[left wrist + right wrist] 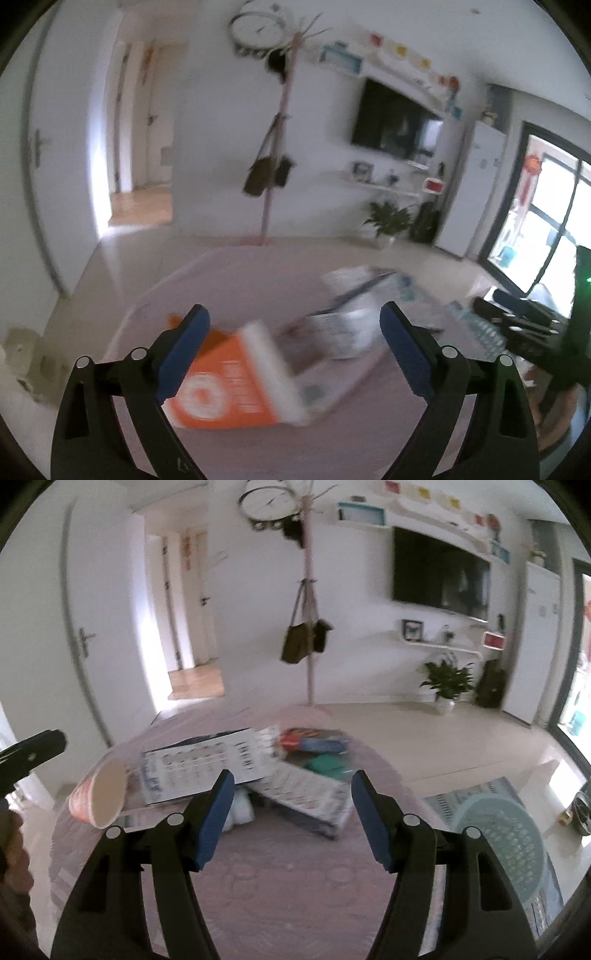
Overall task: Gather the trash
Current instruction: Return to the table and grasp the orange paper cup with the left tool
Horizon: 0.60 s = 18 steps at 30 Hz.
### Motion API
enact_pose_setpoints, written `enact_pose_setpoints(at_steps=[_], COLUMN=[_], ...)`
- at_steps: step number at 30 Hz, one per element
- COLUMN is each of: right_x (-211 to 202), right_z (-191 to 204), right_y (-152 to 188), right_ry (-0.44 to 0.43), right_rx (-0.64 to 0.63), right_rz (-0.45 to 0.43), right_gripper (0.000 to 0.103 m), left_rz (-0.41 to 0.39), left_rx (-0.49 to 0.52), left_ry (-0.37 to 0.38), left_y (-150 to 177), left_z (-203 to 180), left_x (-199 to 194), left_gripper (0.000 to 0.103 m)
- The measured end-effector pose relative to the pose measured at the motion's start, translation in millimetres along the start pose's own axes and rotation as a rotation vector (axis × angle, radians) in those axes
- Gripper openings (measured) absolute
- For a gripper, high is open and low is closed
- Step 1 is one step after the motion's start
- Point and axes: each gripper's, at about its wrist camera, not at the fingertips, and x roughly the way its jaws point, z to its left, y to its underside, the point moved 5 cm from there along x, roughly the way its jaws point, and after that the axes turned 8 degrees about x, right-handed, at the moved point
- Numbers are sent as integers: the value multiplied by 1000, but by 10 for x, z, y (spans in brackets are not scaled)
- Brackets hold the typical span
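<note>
Trash lies on a round table with a pink cloth [295, 893]. In the left wrist view, my left gripper [293, 321] is open and empty above a blurred orange and white box [229, 387], with white crumpled packaging [351, 328] behind it. In the right wrist view, my right gripper [291, 786] is open and empty above a white printed carton [310, 797]. A flat white box [199, 766], a tipped paper cup [99, 797], a white wad [242, 808] and colourful wrappers [314, 744] lie around it.
The left gripper's tip [29, 753] shows at the right view's left edge. Beyond the table stand a coat rack with bags [308, 627], a wall TV [439, 572] and a potted plant [447, 683]. A patterned rug [502, 834] lies on the floor at right.
</note>
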Motion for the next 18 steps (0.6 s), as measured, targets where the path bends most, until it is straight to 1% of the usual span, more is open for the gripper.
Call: enact_pose_setpoints(at_steps=[1, 5, 7, 8, 9, 12, 15, 16, 18], right_x=[26, 158, 226, 248, 259, 317, 323, 323, 315], right_z=[45, 161, 164, 152, 111, 82, 58, 42, 13], right_y=[17, 89, 113, 134, 147, 193, 234, 235, 249], right_ry=[-9, -28, -28, -28, -26, -17, -17, -17, -19], right_rx=[-2, -2, -1, 0, 1, 11, 30, 34, 44], right_rz=[10, 56, 75, 84, 89, 103, 109, 109, 108], right_gripper=[62, 62, 62, 62, 62, 62, 62, 62, 62], left_rz=[23, 111, 136, 145, 162, 198, 252, 274, 295], left_rx=[-9, -54, -86, -97, -114, -141, -148, -142, -121], left_ry=[5, 72, 71, 91, 139, 229, 301, 316, 313], left_y=[24, 143, 200, 248, 272, 355, 480, 526, 662], left_z=[134, 509, 672, 711, 737, 706, 525, 451, 347], left_x=[76, 373, 517, 556, 615, 656, 618, 565, 459], left_gripper=[91, 90, 90, 90, 90, 89, 87, 87, 87])
